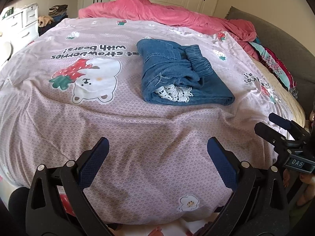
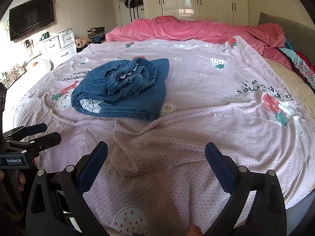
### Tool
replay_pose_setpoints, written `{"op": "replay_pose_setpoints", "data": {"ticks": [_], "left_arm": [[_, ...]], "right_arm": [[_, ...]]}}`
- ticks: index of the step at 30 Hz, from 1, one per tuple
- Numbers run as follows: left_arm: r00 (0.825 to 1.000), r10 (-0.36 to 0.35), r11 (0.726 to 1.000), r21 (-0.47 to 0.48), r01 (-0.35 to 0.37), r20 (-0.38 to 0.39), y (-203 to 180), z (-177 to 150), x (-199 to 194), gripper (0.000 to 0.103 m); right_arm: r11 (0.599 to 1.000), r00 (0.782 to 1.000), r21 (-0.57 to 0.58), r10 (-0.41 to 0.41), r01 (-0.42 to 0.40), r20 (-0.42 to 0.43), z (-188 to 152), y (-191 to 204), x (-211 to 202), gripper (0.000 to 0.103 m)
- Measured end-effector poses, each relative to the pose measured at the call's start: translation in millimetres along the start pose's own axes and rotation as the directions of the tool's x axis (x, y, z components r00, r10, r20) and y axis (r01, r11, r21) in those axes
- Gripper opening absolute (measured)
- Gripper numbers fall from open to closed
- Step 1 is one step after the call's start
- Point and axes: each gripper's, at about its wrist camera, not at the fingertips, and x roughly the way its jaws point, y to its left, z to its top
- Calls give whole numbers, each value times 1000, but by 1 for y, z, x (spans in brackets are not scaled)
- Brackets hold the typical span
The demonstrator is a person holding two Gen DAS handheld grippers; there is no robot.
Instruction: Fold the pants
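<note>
Blue denim pants with an elastic waistband and white lace trim lie folded in a compact bundle on the lilac bedspread. They also show in the right wrist view. My left gripper is open and empty, hovering above the sheet well short of the pants. My right gripper is open and empty too, over a wrinkle in the sheet. The right gripper shows at the right edge of the left wrist view, the left gripper at the left edge of the right wrist view; both are open.
A pink duvet is bunched along the far side of the bed. Colourful clothes and a grey headboard are on the right. White drawers, a TV and wardrobes line the walls.
</note>
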Motion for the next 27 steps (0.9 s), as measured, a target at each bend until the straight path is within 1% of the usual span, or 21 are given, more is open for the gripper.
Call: {"op": "replay_pose_setpoints", "data": {"ticks": [27], "left_arm": [[1000, 15, 1000, -5, -15, 7, 1, 2, -5, 94]], "right_arm": [[1000, 1000, 2, -5, 5, -13, -1, -1, 1, 99]]}}
